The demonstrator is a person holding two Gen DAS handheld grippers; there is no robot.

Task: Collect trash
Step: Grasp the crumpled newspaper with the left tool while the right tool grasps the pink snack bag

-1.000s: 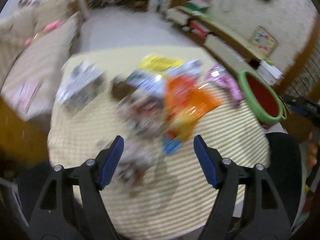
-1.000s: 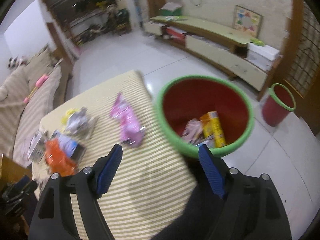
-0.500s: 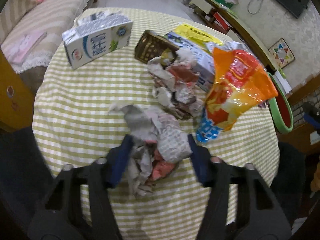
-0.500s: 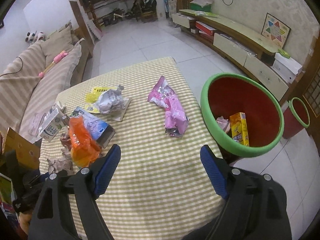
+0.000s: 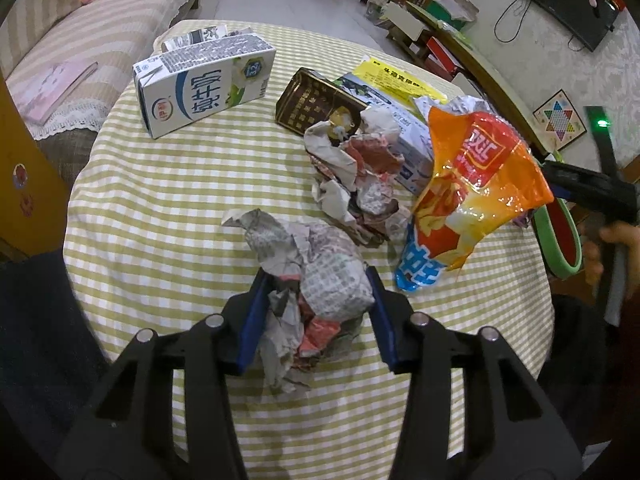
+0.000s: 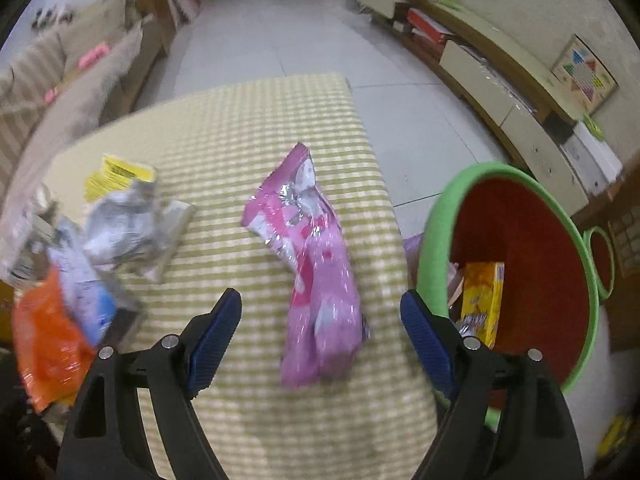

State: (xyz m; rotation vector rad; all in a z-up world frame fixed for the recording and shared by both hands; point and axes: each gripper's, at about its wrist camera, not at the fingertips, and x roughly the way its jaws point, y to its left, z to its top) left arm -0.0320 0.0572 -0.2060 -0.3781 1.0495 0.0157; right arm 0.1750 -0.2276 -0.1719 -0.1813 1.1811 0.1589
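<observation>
On the checked desk, the left gripper straddles a crumpled newspaper wad, its jaws closing and pressing both sides of the wad. Left of the wad and farther back lies a milk carton; right of the wad stands an orange snack bag. The right gripper hangs with jaws wide apart over a pink wrapper; the green-rimmed red bin sits right of the wrapper.

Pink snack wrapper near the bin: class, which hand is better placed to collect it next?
Right. Its open tongs hang straight over the pink snack wrapper, beside the bin. The left tongs are closing around a crumpled newspaper wad.
</observation>
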